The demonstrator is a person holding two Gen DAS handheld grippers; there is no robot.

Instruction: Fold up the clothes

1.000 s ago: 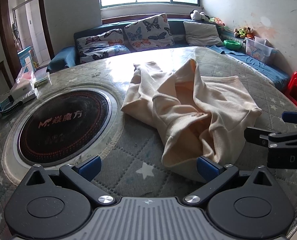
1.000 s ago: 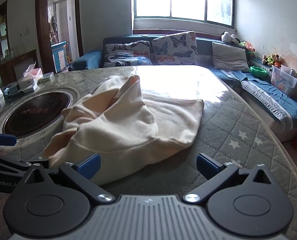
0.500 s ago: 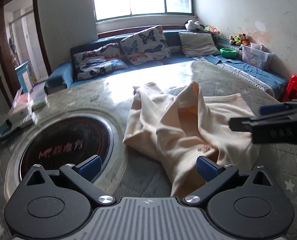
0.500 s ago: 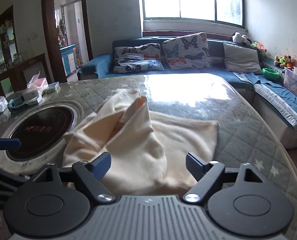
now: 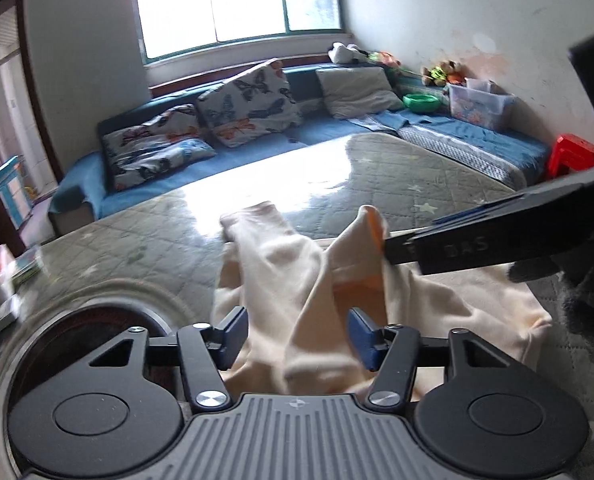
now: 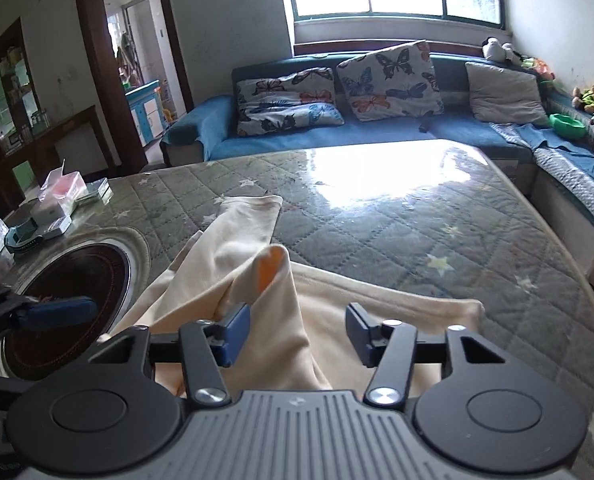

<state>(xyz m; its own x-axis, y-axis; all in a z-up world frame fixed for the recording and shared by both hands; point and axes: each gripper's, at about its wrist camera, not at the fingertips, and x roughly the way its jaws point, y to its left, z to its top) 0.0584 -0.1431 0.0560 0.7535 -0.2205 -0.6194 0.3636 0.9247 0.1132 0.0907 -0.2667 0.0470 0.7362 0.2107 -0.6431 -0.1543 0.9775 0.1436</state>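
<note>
A cream sweatshirt (image 5: 297, 280) lies crumpled on the quilted table (image 5: 397, 172), one sleeve cuff (image 5: 253, 216) pointing away and a raised fold showing orange lining (image 5: 373, 224). My left gripper (image 5: 300, 338) hovers low over the near part, jaws closing, with cloth lying between the blue pads but not visibly pinched. In the right wrist view the sweatshirt (image 6: 201, 264) rises into a ridge that runs between the closing jaws of my right gripper (image 6: 297, 332); its pads stand apart from the ridge. The right gripper's finger (image 5: 477, 246) reaches in beside the orange fold.
A round dark cooktop (image 6: 77, 276) is set into the table at the left, by the left gripper's fingertip (image 6: 61, 308). Boxes and tissue packs (image 6: 53, 204) sit at the far left edge. A blue sofa with cushions (image 6: 337, 96) lies beyond, and a red stool (image 5: 573, 156) to the right.
Both grippers have moved forward over the sweatshirt and their jaws have narrowed from wide open. The right gripper's finger has swung in close to the orange fold.
</note>
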